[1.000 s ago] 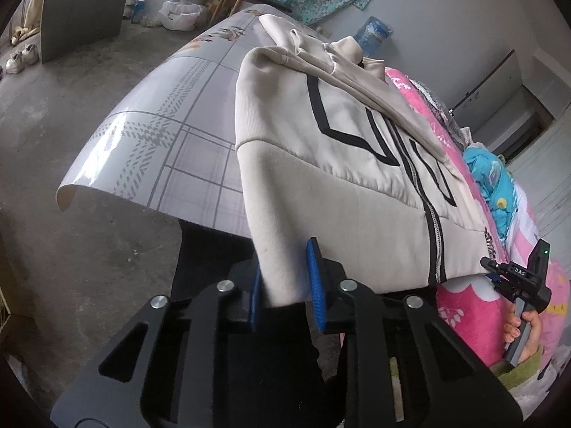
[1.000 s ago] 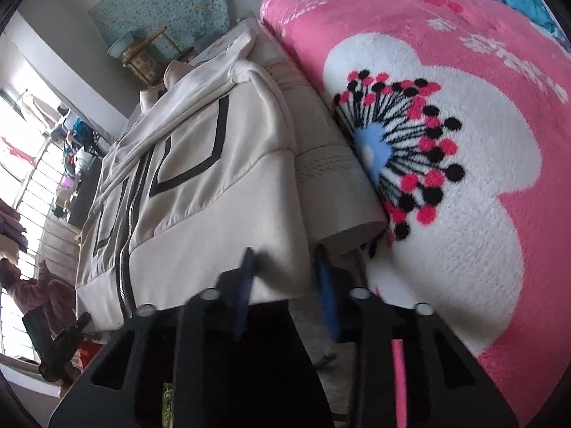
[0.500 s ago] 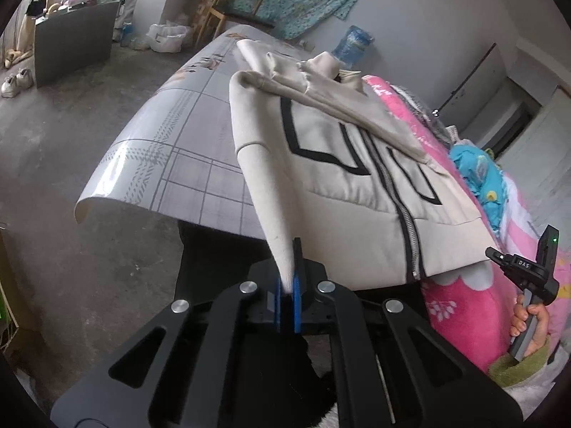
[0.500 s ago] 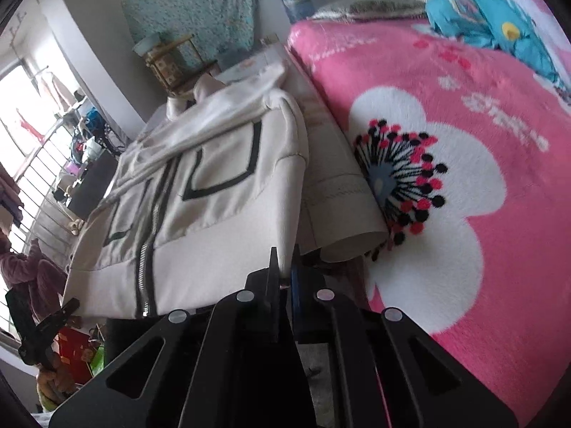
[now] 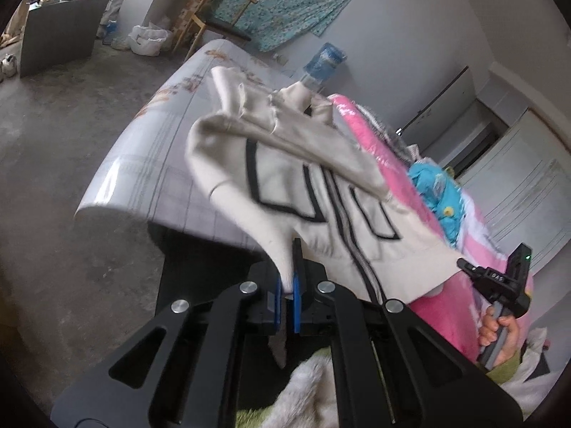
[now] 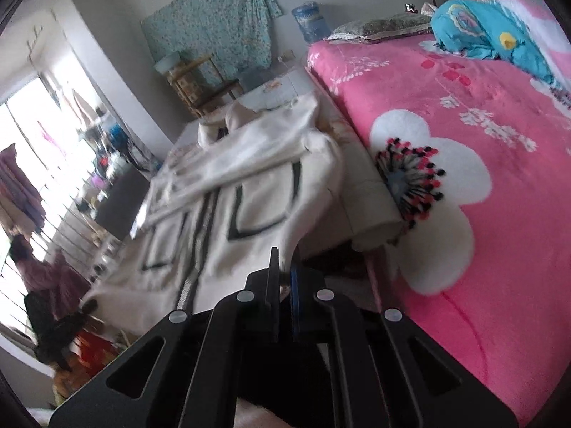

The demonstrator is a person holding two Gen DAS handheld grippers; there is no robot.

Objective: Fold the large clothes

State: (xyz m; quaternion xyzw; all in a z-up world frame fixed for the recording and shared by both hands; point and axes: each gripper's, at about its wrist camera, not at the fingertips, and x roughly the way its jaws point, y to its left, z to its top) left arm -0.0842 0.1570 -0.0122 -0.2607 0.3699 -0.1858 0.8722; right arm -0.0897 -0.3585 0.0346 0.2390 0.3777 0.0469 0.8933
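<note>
A cream zip-up jacket [image 5: 285, 185] with black line trim lies front up on a table covered with a grey patterned cloth [image 5: 150, 171]. My left gripper [image 5: 286, 281] is shut on the jacket's bottom left corner and lifts it off the table. My right gripper [image 6: 283, 271] is shut on the bottom right corner of the jacket [image 6: 228, 192] and lifts it too. The right gripper also shows in the left wrist view [image 5: 499, 278], held in a hand. The lifted hem hangs between the two grippers.
A bed with a pink flowered blanket [image 6: 464, 164] runs along the table's right side, with a blue bundle [image 6: 481, 35] on it. A wooden chair [image 5: 210, 18] and a water jug [image 6: 310, 21] stand at the far wall. Bare concrete floor [image 5: 53, 135] lies left.
Both grippers went from open around the jacket's bottom corners to shut on them, then rose and pulled the hem up off the table edge. The jacket's lower part now bunches toward its collar.
</note>
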